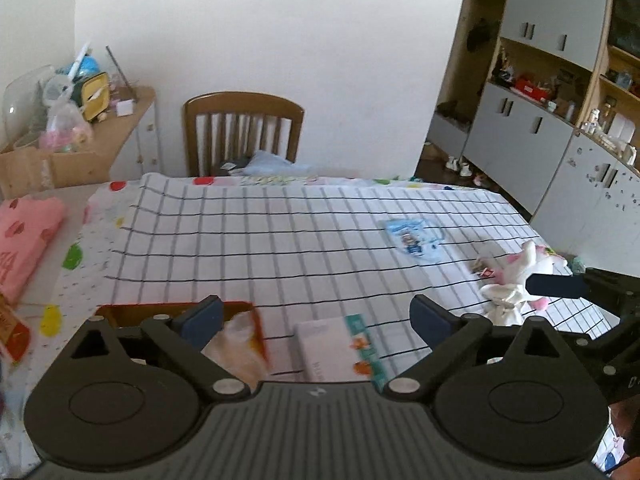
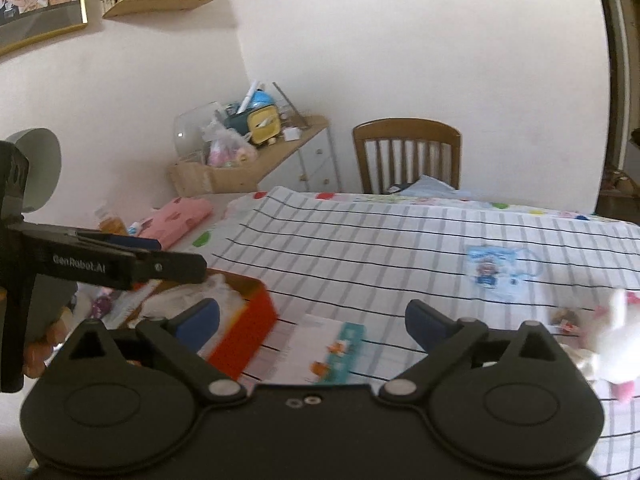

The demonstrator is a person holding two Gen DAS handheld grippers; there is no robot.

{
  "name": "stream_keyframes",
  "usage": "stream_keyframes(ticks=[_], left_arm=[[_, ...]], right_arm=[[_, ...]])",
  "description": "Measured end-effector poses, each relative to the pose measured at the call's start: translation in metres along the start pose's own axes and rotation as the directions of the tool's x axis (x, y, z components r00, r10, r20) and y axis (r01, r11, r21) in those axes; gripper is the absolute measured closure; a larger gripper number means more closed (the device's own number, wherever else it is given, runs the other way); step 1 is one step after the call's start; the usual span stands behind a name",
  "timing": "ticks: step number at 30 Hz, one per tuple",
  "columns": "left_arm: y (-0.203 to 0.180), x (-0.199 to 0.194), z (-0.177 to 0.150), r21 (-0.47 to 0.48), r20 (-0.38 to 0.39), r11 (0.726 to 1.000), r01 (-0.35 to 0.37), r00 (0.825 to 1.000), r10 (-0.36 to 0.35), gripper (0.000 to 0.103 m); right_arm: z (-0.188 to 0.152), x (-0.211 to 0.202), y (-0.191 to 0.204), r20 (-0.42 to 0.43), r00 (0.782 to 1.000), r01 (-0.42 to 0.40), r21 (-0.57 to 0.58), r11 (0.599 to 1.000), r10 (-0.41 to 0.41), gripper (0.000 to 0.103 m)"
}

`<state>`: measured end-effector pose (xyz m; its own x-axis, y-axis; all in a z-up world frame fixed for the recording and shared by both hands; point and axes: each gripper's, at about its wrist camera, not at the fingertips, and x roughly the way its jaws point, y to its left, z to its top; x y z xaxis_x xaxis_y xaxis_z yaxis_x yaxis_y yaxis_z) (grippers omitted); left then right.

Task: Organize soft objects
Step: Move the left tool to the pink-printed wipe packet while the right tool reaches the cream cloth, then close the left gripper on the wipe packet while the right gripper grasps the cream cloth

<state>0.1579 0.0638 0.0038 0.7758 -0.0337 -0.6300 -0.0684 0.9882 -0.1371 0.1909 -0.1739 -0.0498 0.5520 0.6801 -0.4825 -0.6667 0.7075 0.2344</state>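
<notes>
A white and pink plush toy (image 1: 520,276) lies at the right of the checked tablecloth (image 1: 280,240); it also shows in the right wrist view (image 2: 612,344). An orange box (image 2: 244,332) holding soft white things (image 2: 216,292) stands near the front left; it also shows in the left wrist view (image 1: 176,312). A blue printed pouch (image 1: 412,236) lies mid-table, also in the right wrist view (image 2: 492,268). My left gripper (image 1: 316,316) is open and empty above the box and a white packet (image 1: 332,352). My right gripper (image 2: 312,316) is open and empty.
A folded pink cloth (image 1: 24,240) lies at the left. A wooden chair (image 1: 244,132) stands at the far side. A side cabinet (image 1: 132,128) holds clutter. Grey cupboards (image 1: 540,128) line the right wall.
</notes>
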Motion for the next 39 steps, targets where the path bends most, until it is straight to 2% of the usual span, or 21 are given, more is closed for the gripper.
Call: stream_keyframes(ticks=[6,10,21,27,33,39], left_arm=[[-0.043,0.020,0.001,0.051,0.006,0.998,-0.024,1.000,0.024,0.001],[-0.070,0.033,-0.004,0.090,0.024,0.996,0.000,1.000,-0.002,0.001],[-0.124,0.084,-0.023,0.099,-0.080,0.988,0.120,0.990,-0.112,0.001],[-0.150,0.112,-0.046,0.152,-0.108,0.980,0.127,0.988,-0.111,0.001],[-0.165,0.134,-0.063,0.163,-0.124,0.980,0.119,0.987,-0.099,0.001],[-0.174,0.151,-0.077,0.170,-0.159,0.978,0.118,0.983,-0.091,0.001]], right_arm=[[-0.013,-0.015,-0.036,-0.004,0.998,0.055,0.015,0.998,-0.055,0.000],[-0.022,-0.023,-0.060,-0.023,0.996,0.088,0.024,0.996,-0.087,0.000],[-0.040,-0.029,-0.130,-0.065,0.976,0.211,0.077,0.974,-0.206,0.000],[-0.054,-0.017,-0.155,-0.094,0.960,0.272,0.076,0.959,-0.265,0.001],[-0.066,0.002,-0.176,-0.144,0.951,0.287,0.087,0.954,-0.273,0.003],[-0.075,0.021,-0.190,-0.208,0.949,0.265,0.126,0.956,-0.236,0.006]])
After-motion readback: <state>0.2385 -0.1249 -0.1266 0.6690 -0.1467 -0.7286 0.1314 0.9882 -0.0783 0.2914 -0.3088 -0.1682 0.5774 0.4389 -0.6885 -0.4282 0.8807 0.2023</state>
